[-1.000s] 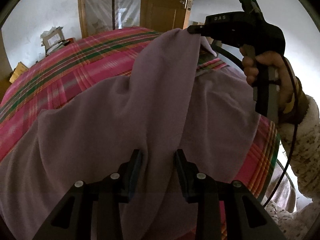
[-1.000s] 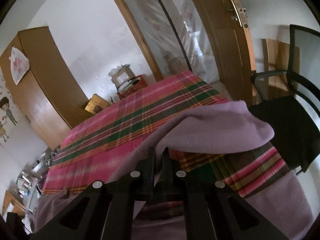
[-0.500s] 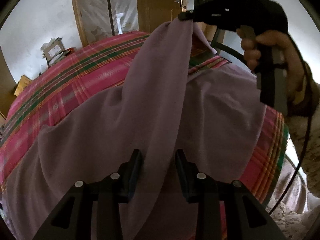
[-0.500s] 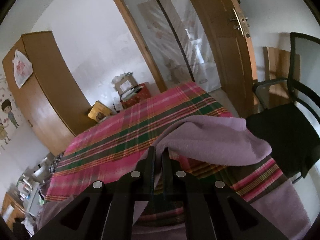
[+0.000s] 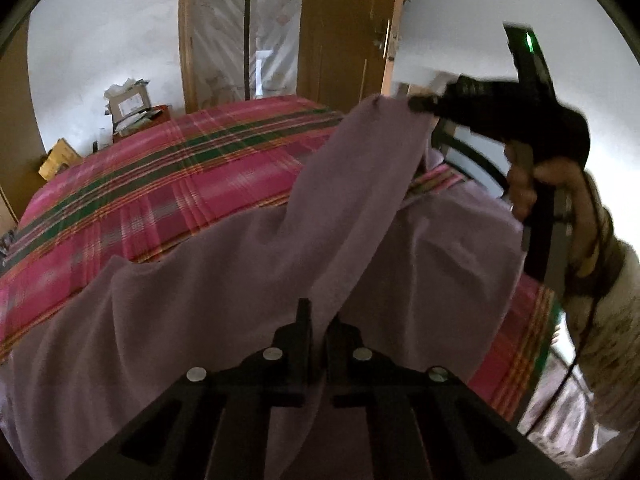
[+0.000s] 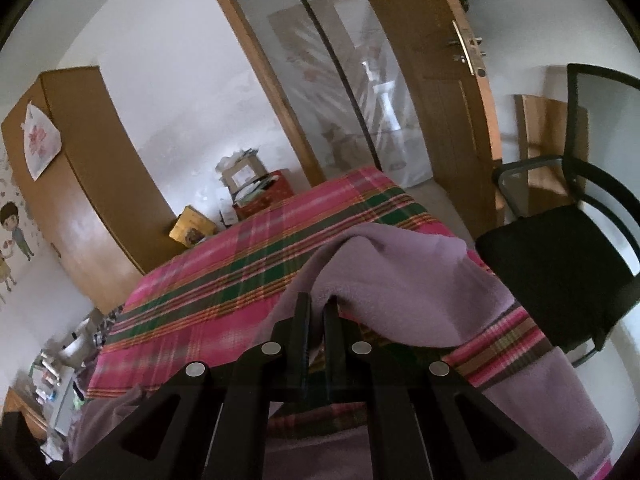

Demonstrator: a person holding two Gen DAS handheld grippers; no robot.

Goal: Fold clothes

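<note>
**Both grippers pinch the lilac garment above the plaid bed**

We see the left gripper (image 5: 319, 322) with its jaws drawn narrow, a ridge of the lilac garment (image 5: 248, 280) caught between them. The right gripper (image 6: 316, 312) is likewise nearly closed, fleece bunched in the thin gap between its fingers (image 6: 303, 312).

In the left wrist view, the cloth rises from our left jaws in a taut band up to the right gripper (image 5: 416, 103), which holds an edge lifted well above the bed; the picture is blurred there. The person's right hand (image 5: 536, 184) grips the black handle, a patterned sleeve (image 5: 612, 312) behind it.

The rest of the garment (image 6: 420, 272) lies spread over the near part of the pink and green plaid bedspread (image 5: 160, 184), draping over its near edge. In the right wrist view, a fold of it humps up just past the jaws.

Farther out stand a black office chair (image 6: 560, 264) beside the bed, a wooden door (image 6: 440, 92), a wooden wardrobe (image 6: 80, 184), and boxes (image 6: 244, 176) against the white wall.
</note>
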